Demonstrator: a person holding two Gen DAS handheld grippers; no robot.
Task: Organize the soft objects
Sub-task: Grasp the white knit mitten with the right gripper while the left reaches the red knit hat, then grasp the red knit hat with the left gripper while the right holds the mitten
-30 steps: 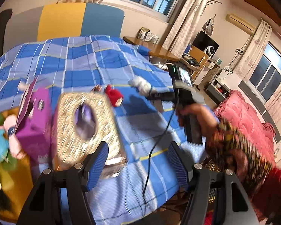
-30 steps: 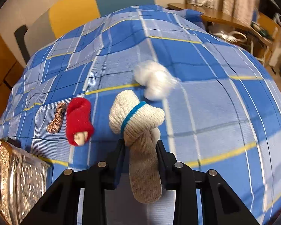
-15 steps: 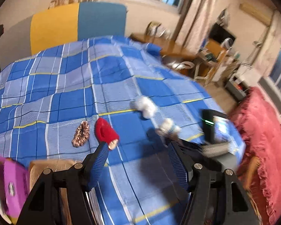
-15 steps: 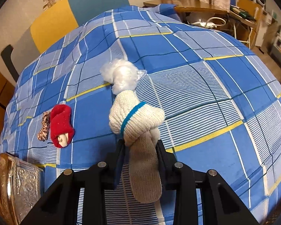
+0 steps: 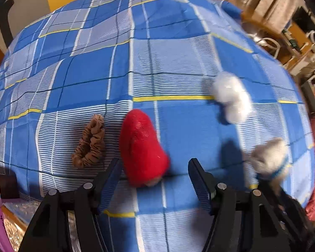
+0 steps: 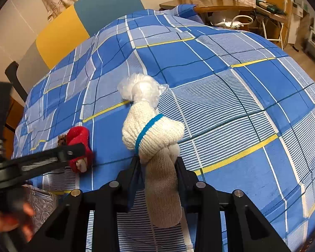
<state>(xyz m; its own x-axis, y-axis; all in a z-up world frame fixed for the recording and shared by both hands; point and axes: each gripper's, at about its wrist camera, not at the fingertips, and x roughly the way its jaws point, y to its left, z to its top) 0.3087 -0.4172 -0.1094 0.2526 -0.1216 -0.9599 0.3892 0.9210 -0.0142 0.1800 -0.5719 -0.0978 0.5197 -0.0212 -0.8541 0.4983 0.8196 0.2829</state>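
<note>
1. The left gripper is seen with its jaws spread wide apart, pointed steeply down at the blue checked bedspread.
2. Nothing is clamped between the left jaws; the lower end of the red soft toy lies in the gap between the blue-padded fingers, and no pad is seen pressing on it.
3. A brown striped scrunchie is found just beside the red soft toy, on its left in the left wrist view, lying flat on the bedspread.
4. A white fluffy bundle in clear wrap is seen further right on the bedspread, well apart from the red toy.
5. The right gripper is closed on the knitted sock roll; the beige tail of the sock is pinched between the two jaws, and the cream cuff with its blue stripe bulges out beyond the fingertips.
6. The sock roll is held above the bedspread, and in the right wrist view its tip overlaps the white bundle; whether they touch cannot be told.
7. In the right wrist view one finger of the left gripper is seen reaching across to the red soft toy.
8. The edge of a silvery embossed box is seen at the lower left of the right wrist view, with a hand blurred in front of it.
</note>
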